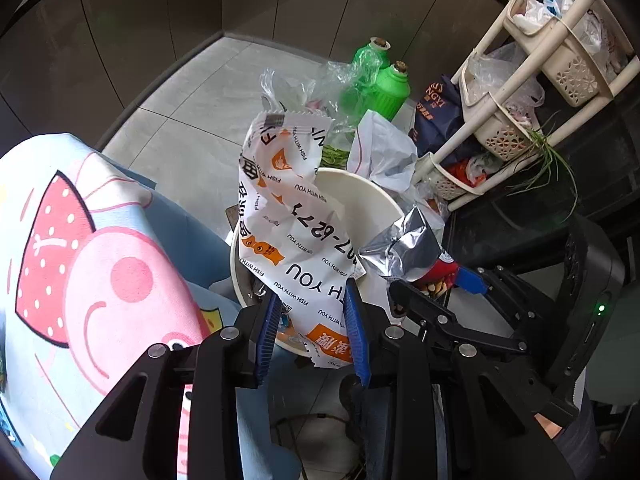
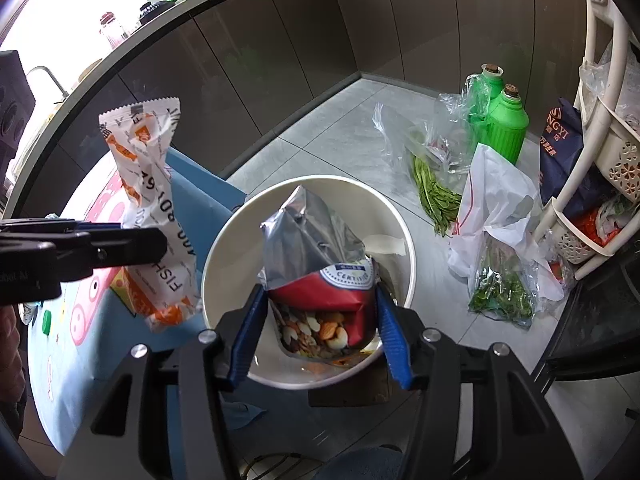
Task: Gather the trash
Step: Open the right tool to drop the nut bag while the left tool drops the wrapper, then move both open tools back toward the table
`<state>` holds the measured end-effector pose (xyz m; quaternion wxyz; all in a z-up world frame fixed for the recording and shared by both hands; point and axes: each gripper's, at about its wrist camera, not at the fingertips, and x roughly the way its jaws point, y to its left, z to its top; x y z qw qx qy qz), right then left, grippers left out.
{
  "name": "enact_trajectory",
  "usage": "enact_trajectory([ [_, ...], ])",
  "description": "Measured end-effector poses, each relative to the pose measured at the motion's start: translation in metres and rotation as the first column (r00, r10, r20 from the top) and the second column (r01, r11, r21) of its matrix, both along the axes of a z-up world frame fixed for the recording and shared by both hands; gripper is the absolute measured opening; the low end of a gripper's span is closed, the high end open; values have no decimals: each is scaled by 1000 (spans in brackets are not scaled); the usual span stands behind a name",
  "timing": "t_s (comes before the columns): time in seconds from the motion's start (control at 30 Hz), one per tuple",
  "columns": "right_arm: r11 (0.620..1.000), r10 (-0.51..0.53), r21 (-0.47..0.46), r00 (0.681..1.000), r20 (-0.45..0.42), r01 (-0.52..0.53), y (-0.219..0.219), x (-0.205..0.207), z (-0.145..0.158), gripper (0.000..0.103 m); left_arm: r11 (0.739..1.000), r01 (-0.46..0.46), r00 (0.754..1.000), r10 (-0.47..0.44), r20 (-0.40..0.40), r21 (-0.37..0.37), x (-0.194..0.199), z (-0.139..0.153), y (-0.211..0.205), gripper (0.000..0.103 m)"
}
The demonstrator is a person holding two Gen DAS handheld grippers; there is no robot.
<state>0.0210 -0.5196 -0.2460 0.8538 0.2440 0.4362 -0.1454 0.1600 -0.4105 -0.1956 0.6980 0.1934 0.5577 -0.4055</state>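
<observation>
Left gripper (image 1: 314,322): clamped on white fish wrapper (image 1: 288,216) — bag standing tall toward twelve o'clock.
Right gripper (image 2: 320,326): pinching foil nut bag (image 2: 316,264), jaws about half apart — bag hangs over white bin (image 2: 404,216).
Bin: below both bags, on grey floor (image 2: 340,140).
Green bottles (image 2: 506,120): two o'clock of bin.

Soft daylight, blown-out window glare upper left, fisheye-bent edges, sharp focus.

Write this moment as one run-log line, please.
left gripper: holds white wrapper | right gripper: holds nut bag | both over white bin | nothing dropped yet
</observation>
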Motion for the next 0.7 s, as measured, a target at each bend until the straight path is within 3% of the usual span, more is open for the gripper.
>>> enact_trajectory([
  [0.1, 1000, 3, -2, 1000, 3, -3, -3, 2, -2, 61, 1000, -1, 1000, 1, 11, 6, 2, -2, -1, 36],
  [0.17, 1000, 9, -11, 1000, 3, -9, -2, 2, -2, 65, 1000, -24, 999, 24, 35, 1, 3, -1, -2, 70],
  [0.2, 1000, 14, -16, 1000, 6, -14, -2, 2, -2, 72, 999, -42, 997, 43, 57, -16, 3, 3, 0, 74],
  [0.23, 1000, 17, -18, 1000, 8, -17, -1, 2, -2, 81, 998, -50, 996, 52, 66, -27, 4, 4, 1, 76],
  [0.4, 998, 34, -44, 999, 13, -33, 2, -2, -1, 99, 993, -105, 991, 110, 79, -58, 13, 13, 10, 90],
  [0.47, 998, 32, -47, 999, 16, -31, 3, -3, 0, 99, 990, -124, 987, 130, 98, -64, 15, 17, 14, 94],
  [0.7, 998, 38, -54, 999, 18, -37, 7, -3, 9, 100, 988, -140, 983, 147, 109, -69, 14, 25, 19, 94],
])
